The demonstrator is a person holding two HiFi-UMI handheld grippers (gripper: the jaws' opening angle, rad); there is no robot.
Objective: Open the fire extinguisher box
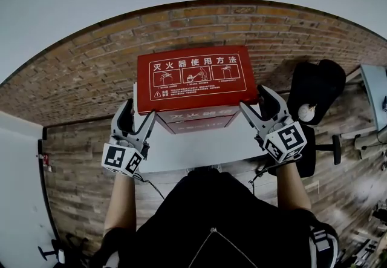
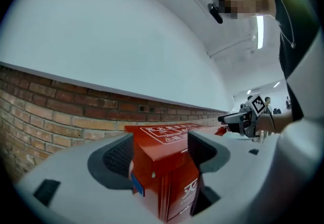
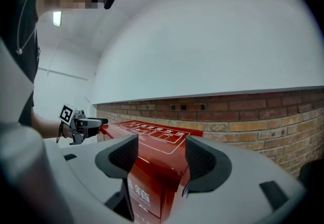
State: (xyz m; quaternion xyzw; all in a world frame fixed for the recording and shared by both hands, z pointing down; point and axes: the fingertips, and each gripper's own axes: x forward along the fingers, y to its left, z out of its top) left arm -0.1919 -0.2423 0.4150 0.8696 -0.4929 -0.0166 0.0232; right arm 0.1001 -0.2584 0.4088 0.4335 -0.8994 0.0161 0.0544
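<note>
A red fire extinguisher box [image 1: 193, 79] with white print on its lid stands on a white surface [image 1: 199, 147] against a brick wall. My left gripper [image 1: 139, 111] is open at the box's front left corner. In the left gripper view that red corner [image 2: 169, 167] shows between the spread pads of the left gripper [image 2: 159, 149], which do not press on it. My right gripper [image 1: 255, 98] is open at the front right corner. In the right gripper view the lid's edge [image 3: 152, 137] lies between the jaws of the right gripper [image 3: 161, 154], untouched.
The brick wall [image 1: 91, 73] runs right behind the box. A black office chair [image 1: 314, 97] stands to the right on the wooden floor, with a desk edge [image 1: 375, 91] beyond it. A white panel [image 1: 18, 200] is at the left.
</note>
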